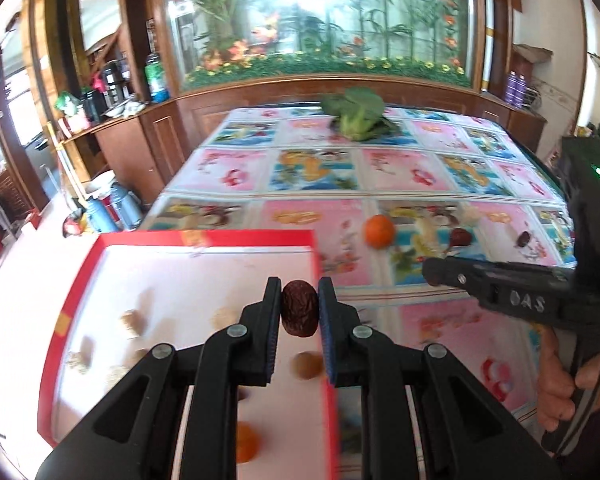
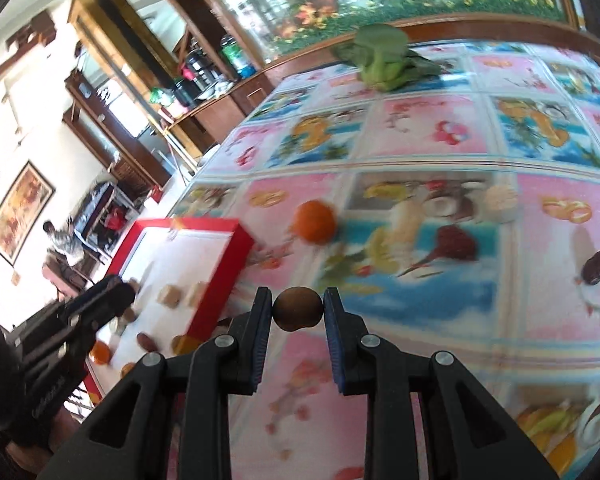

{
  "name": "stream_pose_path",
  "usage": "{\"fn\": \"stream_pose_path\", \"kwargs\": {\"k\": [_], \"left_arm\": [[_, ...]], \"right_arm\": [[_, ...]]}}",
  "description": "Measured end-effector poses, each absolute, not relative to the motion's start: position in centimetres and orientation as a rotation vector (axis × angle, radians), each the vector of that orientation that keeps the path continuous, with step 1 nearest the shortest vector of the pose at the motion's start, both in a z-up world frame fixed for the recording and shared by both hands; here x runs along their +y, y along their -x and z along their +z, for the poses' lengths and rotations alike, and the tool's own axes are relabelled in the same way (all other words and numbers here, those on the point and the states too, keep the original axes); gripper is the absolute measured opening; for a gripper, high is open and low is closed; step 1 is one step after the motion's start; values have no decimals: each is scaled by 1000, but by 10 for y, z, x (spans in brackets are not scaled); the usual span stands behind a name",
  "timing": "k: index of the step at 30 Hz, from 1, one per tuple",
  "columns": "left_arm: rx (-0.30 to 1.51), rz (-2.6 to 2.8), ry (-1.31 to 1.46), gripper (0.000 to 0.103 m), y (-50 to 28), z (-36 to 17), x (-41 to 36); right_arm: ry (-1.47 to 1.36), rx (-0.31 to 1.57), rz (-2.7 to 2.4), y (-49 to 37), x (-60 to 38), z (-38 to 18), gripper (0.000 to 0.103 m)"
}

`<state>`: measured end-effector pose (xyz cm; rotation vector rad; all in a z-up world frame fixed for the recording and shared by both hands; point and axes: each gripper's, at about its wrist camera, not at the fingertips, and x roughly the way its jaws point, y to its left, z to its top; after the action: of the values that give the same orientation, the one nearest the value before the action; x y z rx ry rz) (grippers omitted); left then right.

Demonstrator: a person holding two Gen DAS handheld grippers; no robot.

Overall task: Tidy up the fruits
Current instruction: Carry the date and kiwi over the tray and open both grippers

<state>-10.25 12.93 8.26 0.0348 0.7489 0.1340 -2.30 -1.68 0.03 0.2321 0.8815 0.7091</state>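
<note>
Left gripper (image 1: pixel 299 307) is pinching a wrinkly red date (image 1: pixel 299 307) over the red tray (image 1: pixel 204 239); right gripper (image 2: pixel 298 309) is clamping a round brown fruit (image 2: pixel 298 309), nearing the tray's right wall. Both grips are tip-only, so either could be slipping out and rolling away.

The red-walled box (image 1: pixel 204 240) sits at the near left of the worktop (image 1: pixel 320 184); its raised rim bars a low sideways pass, while its white floor carries scattered pale pieces (image 1: pixel 132 322), a brown round fruit (image 1: pixel 306 365) and an orange fruit (image 1: pixel 246 442), with bare patches between them. Right of the box, an orange (image 1: pixel 379 231), a dark red date (image 1: pixel 460 237) and another dark fruit (image 1: pixel 523 239) lie spaced apart in a row. Beyond them the cloth is open up to the leafy green vegetable (image 1: pixel 358 114) at the far edge. The right hand-held gripper (image 1: pixel 434 272) reaches in above the right side.
</note>
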Motion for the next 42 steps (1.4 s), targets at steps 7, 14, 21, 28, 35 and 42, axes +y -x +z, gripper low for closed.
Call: {"fn": "stream_pose_path", "kwargs": {"k": [7,14,21,28,35,42], "left_arm": [[742,188,4,20,123,80,169],[768,233,29,20,143,67,199],[812,268,39,20,156,52,218],[850,254,32,20,159,38,214],[864,263,18,20,158,32,212],[885,297,18,20,155,27,214]], "right_arm": [[-254,847,802,56,30,13,25],[-196,871,879,83,69,10,25],[-109,880,869,96,80,0,25],[-99,879,883,103,83,-9,25],[-79,827,877,110,82,-10,25],[-127,834,899,104,79,-11,25]]}}
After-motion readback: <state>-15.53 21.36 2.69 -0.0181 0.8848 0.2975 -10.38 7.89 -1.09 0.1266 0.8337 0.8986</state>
